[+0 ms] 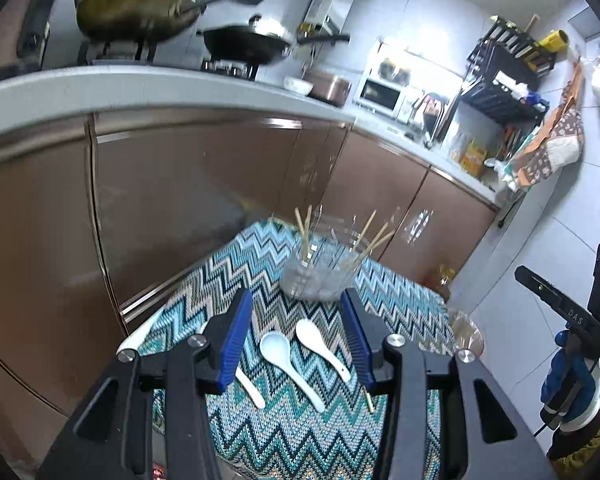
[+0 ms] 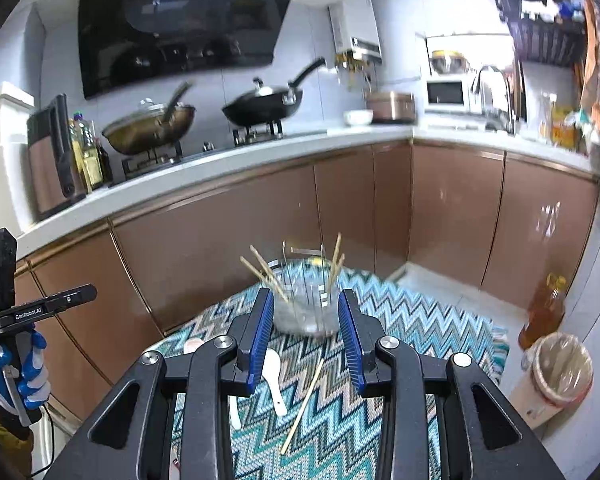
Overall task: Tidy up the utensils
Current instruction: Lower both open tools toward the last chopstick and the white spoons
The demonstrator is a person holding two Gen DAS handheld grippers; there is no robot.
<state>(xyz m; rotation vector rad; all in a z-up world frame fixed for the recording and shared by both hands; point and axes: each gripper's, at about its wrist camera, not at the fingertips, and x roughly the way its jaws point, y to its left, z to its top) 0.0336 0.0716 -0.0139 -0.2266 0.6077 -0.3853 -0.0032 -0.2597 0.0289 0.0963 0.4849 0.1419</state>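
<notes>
A clear glass holder (image 1: 318, 276) with several chopsticks stands at the far end of a small table with a zigzag cloth (image 1: 284, 432); it also shows in the right wrist view (image 2: 306, 308). White ceramic spoons (image 1: 288, 364) lie on the cloth in front of it, between my left gripper's fingers. My left gripper (image 1: 298, 300) is open and empty above them. In the right wrist view a loose chopstick (image 2: 303, 406) and a white spoon (image 2: 274, 380) lie on the cloth. My right gripper (image 2: 305, 300) is open and empty, above them.
Brown kitchen cabinets (image 2: 228, 240) and a counter with two woks (image 2: 260, 106) stand behind the table. An oil bottle (image 2: 542, 312) and a lined bin (image 2: 556, 376) stand on the floor at the right. The other gripper shows at each view's edge (image 1: 572, 316).
</notes>
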